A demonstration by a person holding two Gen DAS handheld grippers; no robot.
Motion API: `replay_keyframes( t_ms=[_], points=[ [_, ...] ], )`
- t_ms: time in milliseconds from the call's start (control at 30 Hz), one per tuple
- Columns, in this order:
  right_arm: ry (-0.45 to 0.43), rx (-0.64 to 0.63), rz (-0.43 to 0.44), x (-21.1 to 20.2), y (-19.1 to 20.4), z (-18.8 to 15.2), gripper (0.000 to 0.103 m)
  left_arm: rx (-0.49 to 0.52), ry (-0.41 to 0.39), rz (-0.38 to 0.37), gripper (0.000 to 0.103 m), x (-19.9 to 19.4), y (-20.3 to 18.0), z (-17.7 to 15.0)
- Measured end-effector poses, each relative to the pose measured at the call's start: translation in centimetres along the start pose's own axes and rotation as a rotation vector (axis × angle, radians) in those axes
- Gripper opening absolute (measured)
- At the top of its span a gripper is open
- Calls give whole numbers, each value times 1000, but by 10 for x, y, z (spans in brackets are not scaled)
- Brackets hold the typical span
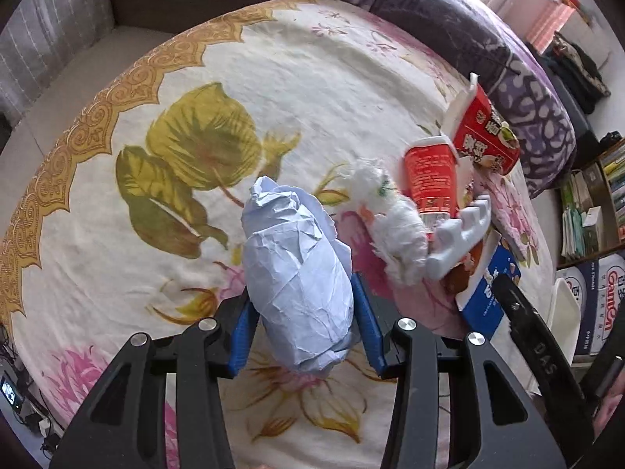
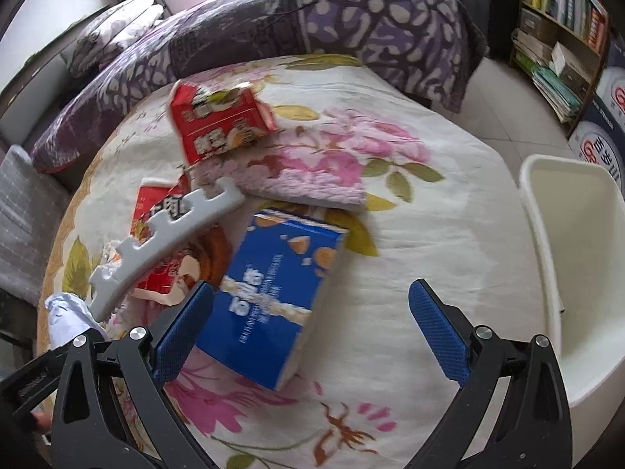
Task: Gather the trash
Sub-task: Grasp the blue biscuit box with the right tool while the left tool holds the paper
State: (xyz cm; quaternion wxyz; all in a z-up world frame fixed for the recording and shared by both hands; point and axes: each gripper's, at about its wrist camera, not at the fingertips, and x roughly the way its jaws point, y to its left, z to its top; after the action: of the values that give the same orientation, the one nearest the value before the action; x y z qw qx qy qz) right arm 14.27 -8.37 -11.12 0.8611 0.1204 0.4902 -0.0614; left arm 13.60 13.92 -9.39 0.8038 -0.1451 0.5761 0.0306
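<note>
Floral bedspread [image 1: 320, 62] fills both views, with a purple patterned quilt [image 2: 351, 15] bunched behind it and a bookshelf [image 2: 562, 11] off to the side; my left gripper [image 1: 302, 312] has narrowed onto the crumpled paper ball [image 1: 297, 269], its blue pads against both flanks, so I read it as gripped; my right gripper [image 2: 312, 328] stands wide with nothing between the pads, hovering over the blue carton [image 2: 277, 293].

To do this step well, I judge I should keep the squeeze gentle, since paper crushes and slips; lift straight off the cloth before swinging towards the white bin [image 2: 574, 273], which sits just past the bed's edge on my right; I should bring the right claw down square across the carton's narrow sides.

Counting the trash still on the bed: one paper ball; one white tissue wad [image 1: 394, 219]; one red cup [image 1: 429, 176]; one white foam packing piece [image 2: 164, 242]; one blue carton; two red boxes, the upper red box [image 2: 218, 121] and the lower red box [image 2: 164, 234] under the foam.
</note>
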Motion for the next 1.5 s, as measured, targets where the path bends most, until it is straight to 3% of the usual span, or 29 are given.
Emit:
replay_keyframes(
  t_ms=[267, 333, 400, 467, 567, 633, 833, 1500],
  points=[
    [29, -71, 4, 16, 14, -9, 94, -15, 15, 9, 46, 5, 17, 6],
    [38, -56, 31, 14, 7, -7, 88, -23, 15, 10, 46, 5, 19, 7],
    [44, -49, 45, 12, 3, -6, 69, -25, 14, 15, 46, 5, 21, 8],
    [54, -40, 68, 9, -5, -4, 59, -28, 10, 25, 46, 5, 21, 8],
    [63, -4, 103, 6, -16, -2, 57, -27, 3, 27, 46, 4, 20, 10],
    [61, 16, 113, 3, -24, 0, 50, -20, -8, 33, 46, 2, 18, 10],
    [32, 33, 114, -10, -38, 2, 50, -9, -45, 32, 46, -7, 11, 12],
    [-198, 11, 21, -76, -65, 13, 50, 67, -258, 36, 46, -59, -41, 11]
  ],
)
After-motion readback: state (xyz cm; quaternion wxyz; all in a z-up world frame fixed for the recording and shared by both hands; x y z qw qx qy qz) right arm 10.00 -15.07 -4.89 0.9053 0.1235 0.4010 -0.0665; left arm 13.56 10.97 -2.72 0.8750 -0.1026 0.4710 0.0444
